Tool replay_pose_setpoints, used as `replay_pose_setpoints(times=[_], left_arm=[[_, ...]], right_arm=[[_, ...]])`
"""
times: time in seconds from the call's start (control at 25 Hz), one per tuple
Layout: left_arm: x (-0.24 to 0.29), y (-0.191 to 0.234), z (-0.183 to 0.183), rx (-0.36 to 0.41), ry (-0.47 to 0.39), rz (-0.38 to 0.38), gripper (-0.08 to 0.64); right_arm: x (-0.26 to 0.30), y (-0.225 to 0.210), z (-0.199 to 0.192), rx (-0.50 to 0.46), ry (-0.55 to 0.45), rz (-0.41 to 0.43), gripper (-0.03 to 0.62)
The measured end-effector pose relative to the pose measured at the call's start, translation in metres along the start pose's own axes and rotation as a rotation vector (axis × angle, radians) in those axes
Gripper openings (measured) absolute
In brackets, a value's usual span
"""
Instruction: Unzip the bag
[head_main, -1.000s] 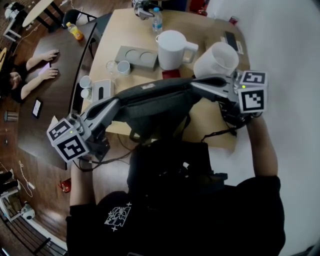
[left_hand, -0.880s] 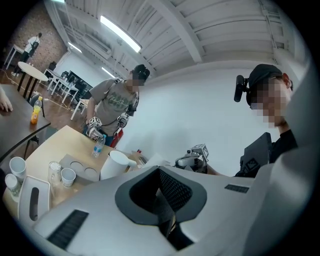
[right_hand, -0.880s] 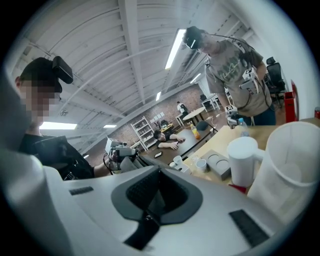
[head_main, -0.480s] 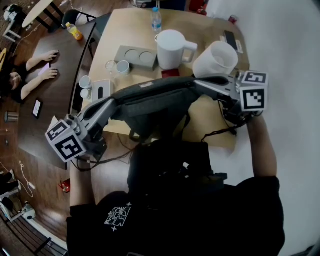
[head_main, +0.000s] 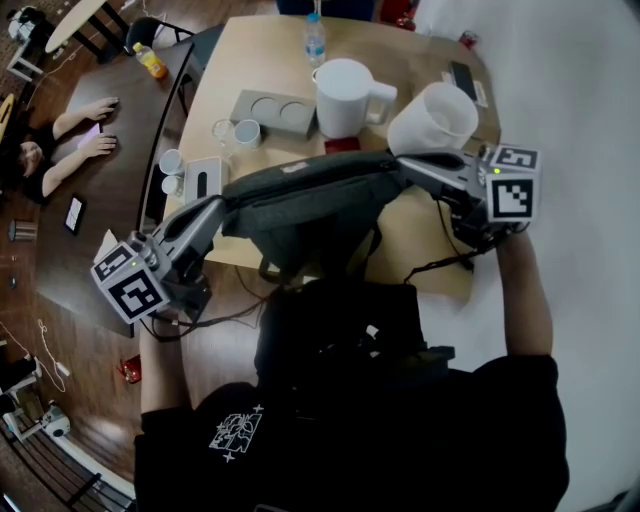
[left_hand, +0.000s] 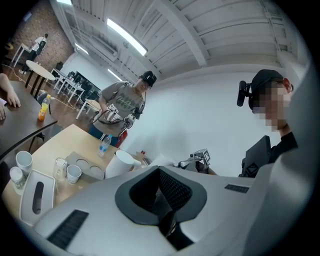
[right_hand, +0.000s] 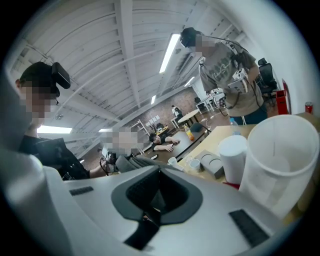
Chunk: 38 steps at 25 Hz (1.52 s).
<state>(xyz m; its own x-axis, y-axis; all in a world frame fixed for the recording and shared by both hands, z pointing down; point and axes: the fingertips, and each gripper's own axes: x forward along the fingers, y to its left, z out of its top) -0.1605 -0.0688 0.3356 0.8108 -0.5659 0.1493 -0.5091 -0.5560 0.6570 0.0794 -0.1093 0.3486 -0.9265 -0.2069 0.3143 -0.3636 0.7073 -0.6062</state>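
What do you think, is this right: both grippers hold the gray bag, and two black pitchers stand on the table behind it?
No: the head view shows the pitchers are white, not black. The left gripper and right gripper do hold the gray bag, the table behind.

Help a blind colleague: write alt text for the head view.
A person holds a dark grey bag between two grippers, the left gripper shut on its left end, the right gripper on its right end, over the near edge of a wooden table with two white jugs.
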Motion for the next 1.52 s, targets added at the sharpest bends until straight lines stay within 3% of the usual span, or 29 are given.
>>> replay_pose_setpoints(times=[1.52], left_arm=[[-0.026,0.039,-0.019,-0.115,-0.071,0.047,0.003]], right_arm=[[-0.014,-0.035,-0.017,0.097,-0.048,-0.058,0.014]])
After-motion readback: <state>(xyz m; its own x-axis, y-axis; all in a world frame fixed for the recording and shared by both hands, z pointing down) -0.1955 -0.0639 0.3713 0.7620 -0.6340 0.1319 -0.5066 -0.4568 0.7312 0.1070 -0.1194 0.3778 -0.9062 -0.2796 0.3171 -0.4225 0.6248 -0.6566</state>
